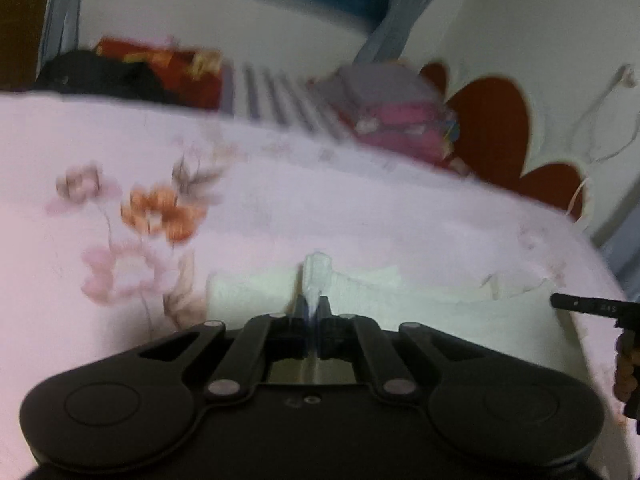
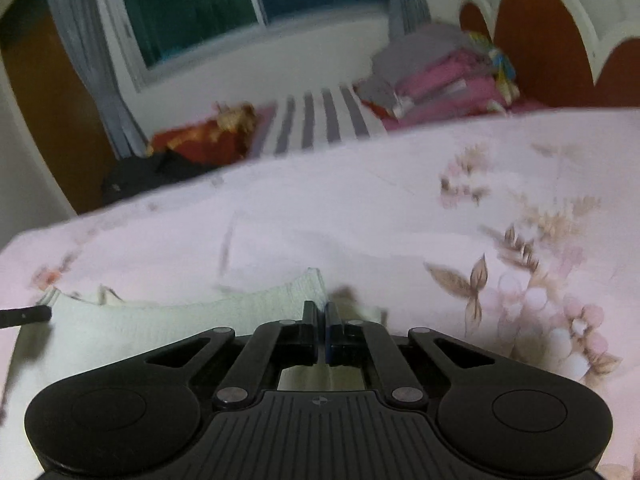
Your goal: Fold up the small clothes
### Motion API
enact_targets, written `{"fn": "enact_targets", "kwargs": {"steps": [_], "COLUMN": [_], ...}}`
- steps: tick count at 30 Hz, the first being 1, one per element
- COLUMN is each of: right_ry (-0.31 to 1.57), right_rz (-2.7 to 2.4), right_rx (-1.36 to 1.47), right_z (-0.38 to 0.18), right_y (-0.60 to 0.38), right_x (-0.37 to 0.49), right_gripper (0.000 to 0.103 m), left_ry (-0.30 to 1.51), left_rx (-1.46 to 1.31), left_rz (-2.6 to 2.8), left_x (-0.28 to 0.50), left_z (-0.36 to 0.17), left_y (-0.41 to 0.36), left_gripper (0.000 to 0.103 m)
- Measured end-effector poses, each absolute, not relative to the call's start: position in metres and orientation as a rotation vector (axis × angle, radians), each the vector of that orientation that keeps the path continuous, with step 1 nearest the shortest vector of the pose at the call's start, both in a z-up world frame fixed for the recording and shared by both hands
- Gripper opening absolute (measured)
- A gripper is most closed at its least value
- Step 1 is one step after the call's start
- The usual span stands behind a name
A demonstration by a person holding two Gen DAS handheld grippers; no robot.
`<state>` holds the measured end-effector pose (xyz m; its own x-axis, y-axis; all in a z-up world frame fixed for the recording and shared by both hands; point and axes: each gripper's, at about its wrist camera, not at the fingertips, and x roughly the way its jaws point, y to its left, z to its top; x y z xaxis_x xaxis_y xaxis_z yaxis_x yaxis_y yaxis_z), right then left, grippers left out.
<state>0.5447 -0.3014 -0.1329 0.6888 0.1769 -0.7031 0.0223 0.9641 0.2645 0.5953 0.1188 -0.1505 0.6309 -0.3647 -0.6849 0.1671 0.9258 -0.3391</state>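
Note:
A small white garment (image 1: 360, 292) lies on the pink floral bedsheet (image 1: 320, 208). In the left wrist view my left gripper (image 1: 313, 304) is shut on a pinched-up tuft of its edge, which sticks up just past the fingertips. The other gripper's black finger (image 1: 580, 304) shows at the right edge. In the right wrist view the white garment (image 2: 180, 328) spreads to the left, and my right gripper (image 2: 322, 308) is shut on its raised corner. The left gripper's finger (image 2: 24, 316) pokes in at the far left, at the garment's other end.
A stack of folded pink and grey clothes (image 2: 440, 76) sits at the bed's far side by the red and white headboard (image 2: 536, 40). A striped cloth (image 2: 320, 120), a red-orange cloth (image 2: 200, 140) and a dark item (image 2: 152, 172) lie beyond the sheet, below a window.

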Motion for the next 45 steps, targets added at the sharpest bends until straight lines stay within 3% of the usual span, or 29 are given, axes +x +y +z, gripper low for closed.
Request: {"fn": "enact_targets", "kwargs": {"steps": [3,4,5,6,7,9,10,12,17,21,24,29,34,35,37,40,41,44,45], "right_ry": [0.869,0.866,0.857,0.830,0.769,0.710,0.740,0.774,0.799,0.782,0.807,0.716,0.817,0.836,0.825,0.834,0.849,0.797,0.791], "right_rz": [0.068,0.055,0.031,-0.007,-0.036,0.071,0.128,0.226,0.356,0.093,0.070,0.148,0.360,0.348,0.291,0.106,0.104,0.161,0.200], "right_rx": [0.261,0.271,0.271,0.242,0.204,0.242,0.240,0.172,0.030,0.067,0.146,0.172,0.051,0.017,0.005,0.024,0.059,0.076,0.076], "right_z": [-0.147,-0.144,-0.139,-0.132,-0.122,-0.111,-0.113,-0.122,-0.143,-0.148,-0.153,-0.113,-0.128,-0.134,-0.140,-0.139,-0.137,-0.119,-0.115], "right_y": [-0.301,-0.302,-0.303,-0.300,-0.294,-0.281,-0.266,-0.228,-0.177,-0.243,-0.280,-0.255,-0.197,-0.194,-0.205,-0.241,-0.249,-0.234,-0.223], "right_x": [0.553,0.553,0.552,0.548,0.539,0.529,0.531,0.534,0.532,0.532,0.529,0.505,0.481,0.480,0.477,0.476,0.474,0.457,0.451], "right_gripper": [0.002,0.004,0.011,0.039,0.059,0.058,0.048,0.039,0.039,0.039,0.039,0.039,0.039,0.039,0.039,0.039,0.039,0.039,0.039], "left_ry": [0.851,0.849,0.826,0.777,0.736,0.721,0.733,0.750,0.772,0.752,0.745,0.660,0.749,0.783,0.781,0.790,0.791,0.746,0.730], "left_rx": [-0.274,-0.280,-0.259,-0.217,-0.188,-0.175,-0.138,-0.045,0.007,0.011,0.082,-0.006,0.011,-0.009,-0.073,-0.063,-0.068,-0.073,-0.061], "left_rz": [-0.302,-0.288,-0.263,-0.254,-0.260,-0.319,-0.372,-0.439,-0.423,-0.336,-0.357,-0.395,-0.424,-0.404,-0.388,-0.314,-0.310,-0.347,-0.373], "left_x": [0.597,0.595,0.589,0.580,0.573,0.566,0.565,0.563,0.561,0.558,0.554,0.521,0.508,0.511,0.512,0.504,0.500,0.484,0.476], "left_z": [-0.154,-0.149,-0.140,-0.130,-0.122,-0.114,-0.114,-0.119,-0.142,-0.152,-0.147,-0.112,-0.133,-0.143,-0.148,-0.142,-0.139,-0.126,-0.125], "left_y": [0.119,0.121,0.121,0.120,0.116,0.095,0.076,0.037,0.019,0.068,0.064,0.043,0.012,0.020,0.048,0.078,0.079,0.058,0.043], "left_gripper": [0.008,0.025,0.032,0.044,0.052,0.053,0.053,0.053,0.053,0.053,0.052,0.058,0.058,0.058,0.044,0.044,0.047,0.073,0.075]}}
